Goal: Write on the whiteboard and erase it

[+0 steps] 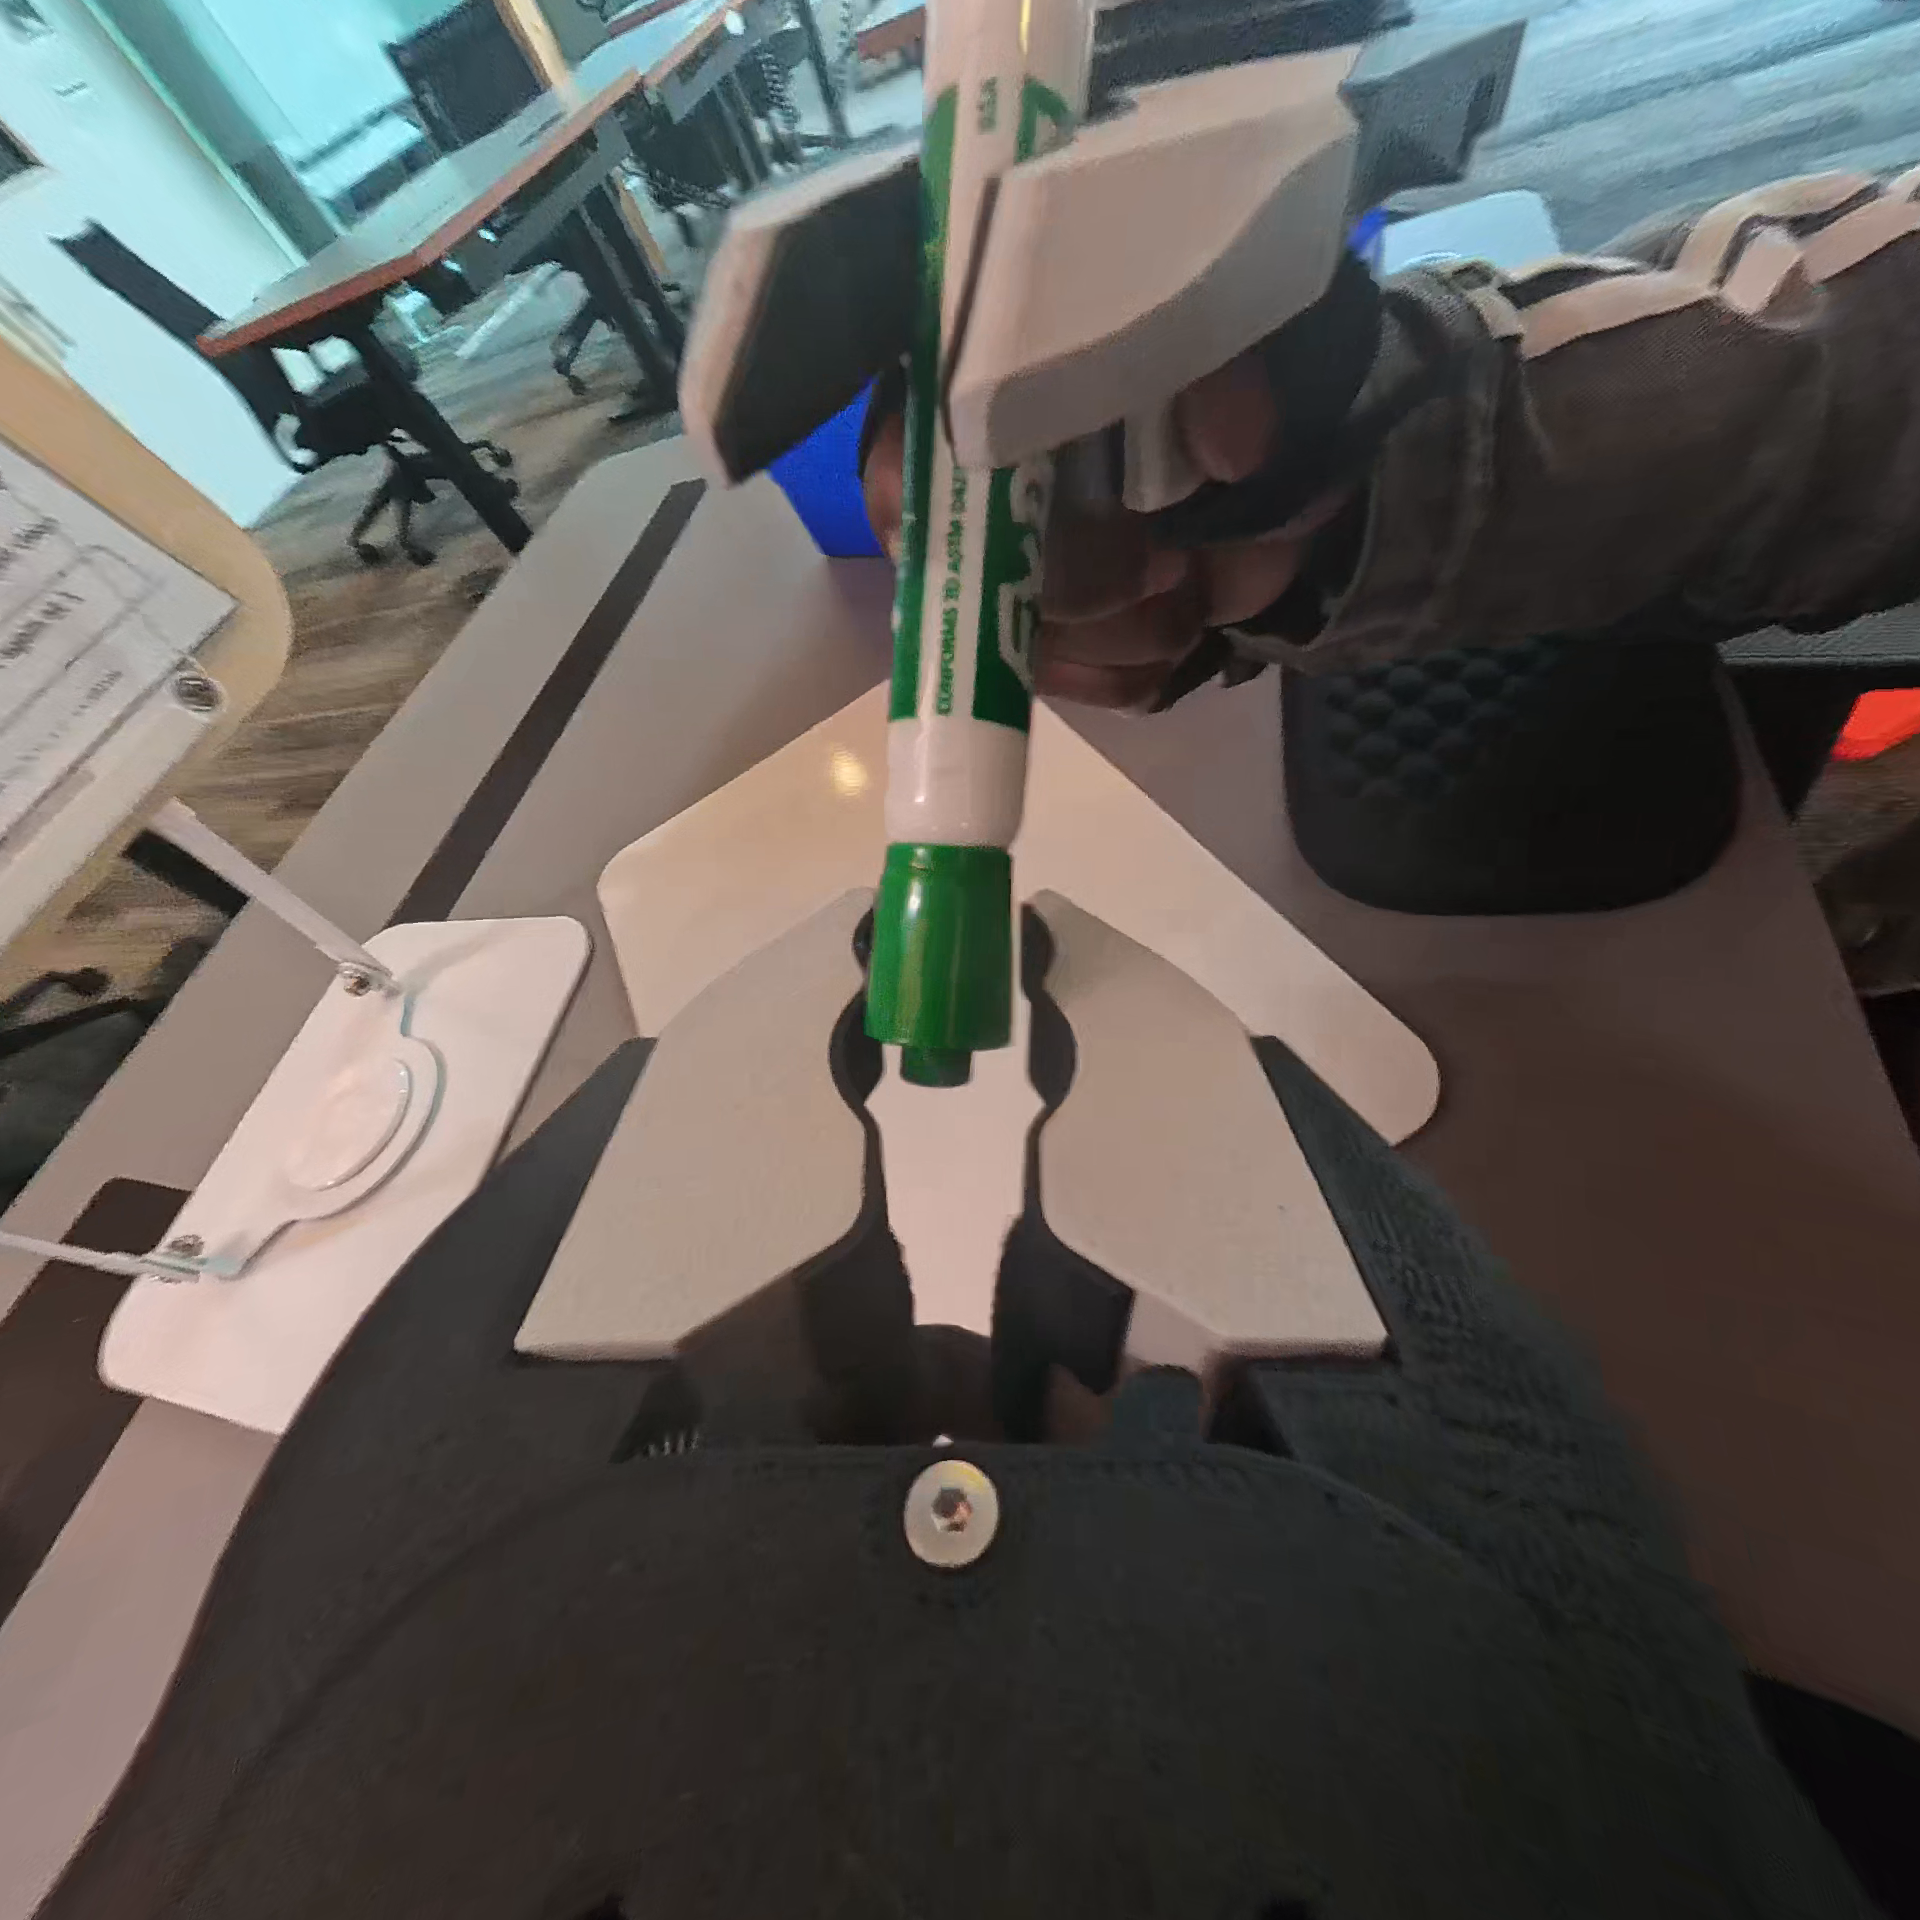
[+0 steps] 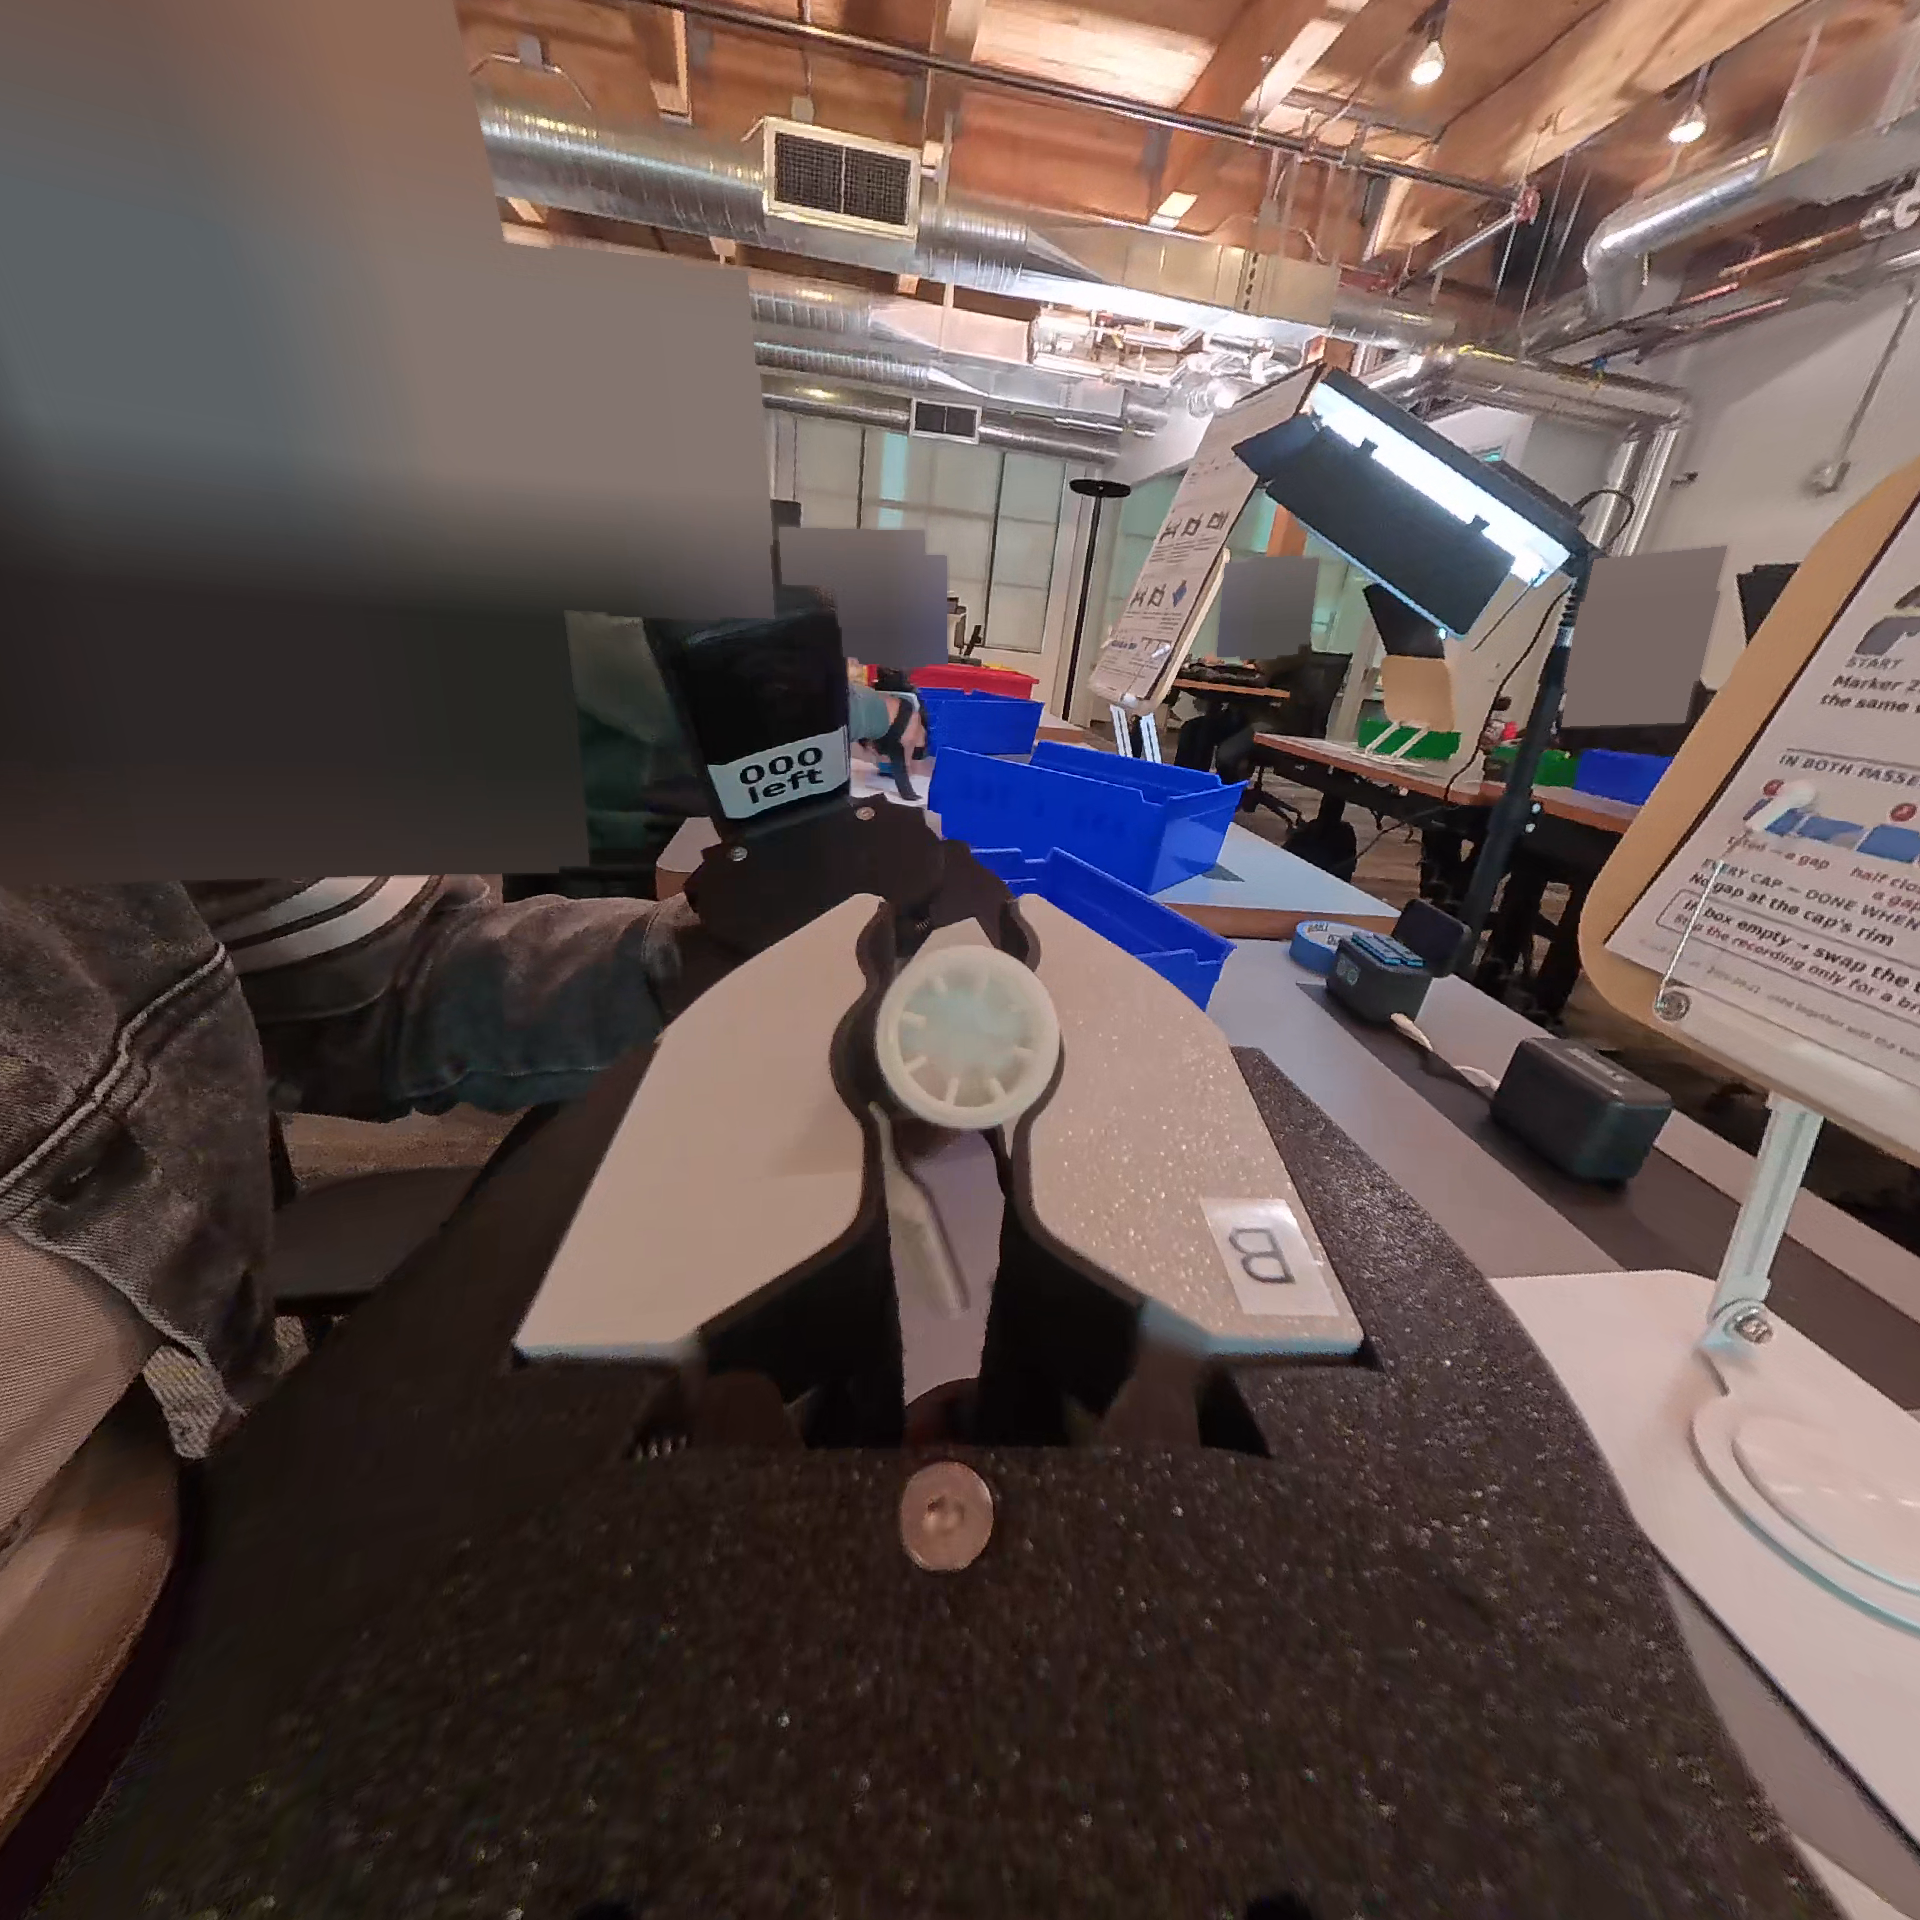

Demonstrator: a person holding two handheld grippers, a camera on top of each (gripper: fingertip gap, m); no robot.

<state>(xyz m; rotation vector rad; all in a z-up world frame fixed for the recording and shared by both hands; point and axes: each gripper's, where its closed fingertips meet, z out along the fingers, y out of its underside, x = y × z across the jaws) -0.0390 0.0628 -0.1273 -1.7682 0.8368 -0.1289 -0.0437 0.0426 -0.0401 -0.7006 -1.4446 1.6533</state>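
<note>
The green-and-white marker (image 1: 961, 582) hangs cap-down over a small whiteboard (image 1: 1299, 935) on the grey worktop (image 1: 1558, 1299). The right gripper (image 1: 951, 343) fingers are clamped on its barrel; the left gripper (image 1: 940, 997) fingers sit at either side of the green cap (image 1: 935, 961), contact unclear. Only the right wrist view shows blue bins (image 2: 1091, 805), contents hidden, and the marker's white end (image 2: 966, 1034).
</note>
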